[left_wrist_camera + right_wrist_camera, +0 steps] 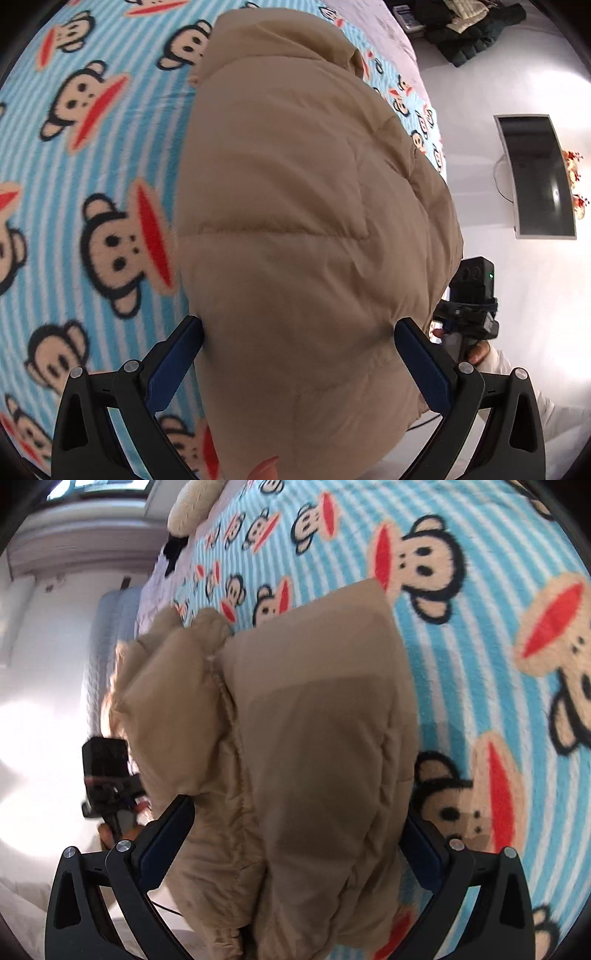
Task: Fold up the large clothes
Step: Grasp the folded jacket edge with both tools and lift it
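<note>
- Currently: tan puffer jacket (295, 221), bundled thick on the monkey-print blanket (92, 166), at the bed's edge.
- Left gripper (299, 354): jaws wide, straddling the near bulk; contact unclear.
- Right gripper (295, 834): likewise wide, astride the padded fold, apparently not pinching.

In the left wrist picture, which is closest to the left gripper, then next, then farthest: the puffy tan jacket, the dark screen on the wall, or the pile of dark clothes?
1. Puffy tan jacket: right between the left gripper's open fingers.
2. Dark screen: off to the right, past the bed's edge.
3. Pile of dark clothes: far away at the top right.
</note>
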